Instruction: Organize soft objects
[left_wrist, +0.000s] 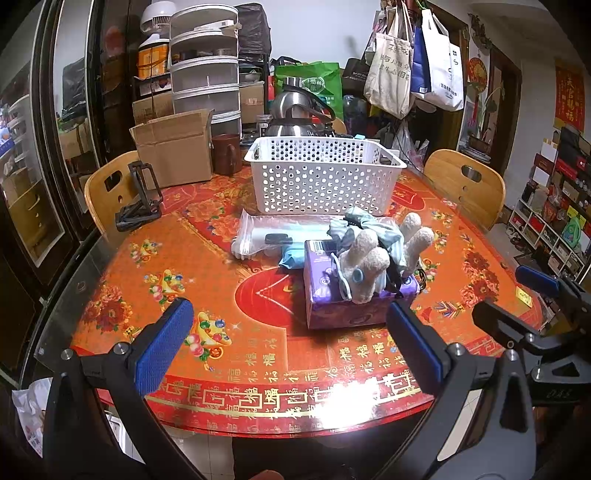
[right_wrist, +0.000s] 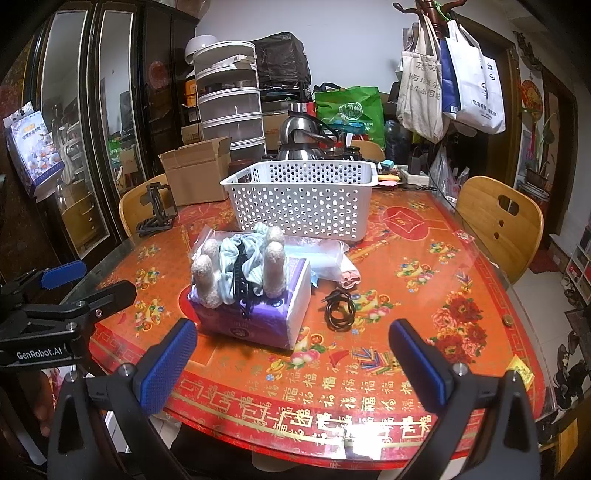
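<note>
Both grippers hover over the near edge of the counter (left_wrist: 122, 280), nothing in hand. Left gripper (left_wrist: 290, 343): fingers (left_wrist: 162, 345) spread wide, blue pads facing each other, only bare tablecloth between them. Right gripper (right_wrist: 293, 363): same, fingers (right_wrist: 168, 367) wide apart and empty. Each gripper shows up in the other's view: the right one at right edge of the left wrist frame, the left one at left edge of the right wrist frame.

Soft stuff sits mid-frame in both views. Purple tissue pack (left_wrist: 332, 295) lies on the counter just past the left gripper's right finger. On top of it: fuzzy cream gloves (left_wrist: 365, 266) with their fingers sticking up, and a pale blue scrunchie (left_wrist: 369, 229) bunched between them, black hair clip (right_wrist: 240, 273) draped through the pile. Behind the pack, touching it, a clear zip bag (left_wrist: 258, 232) with light blue contents lies flat.

White perforated basket (left_wrist: 317, 177) stands upright behind all that, centre of frame, close behind the zip bag; contents can't be made out. Black coiled cable (right_wrist: 340, 308) lies on the counter right of the tissue pack, apart from it. Open cardboard box (left_wrist: 173, 147) at upper left, wooden chairs either side.
</note>
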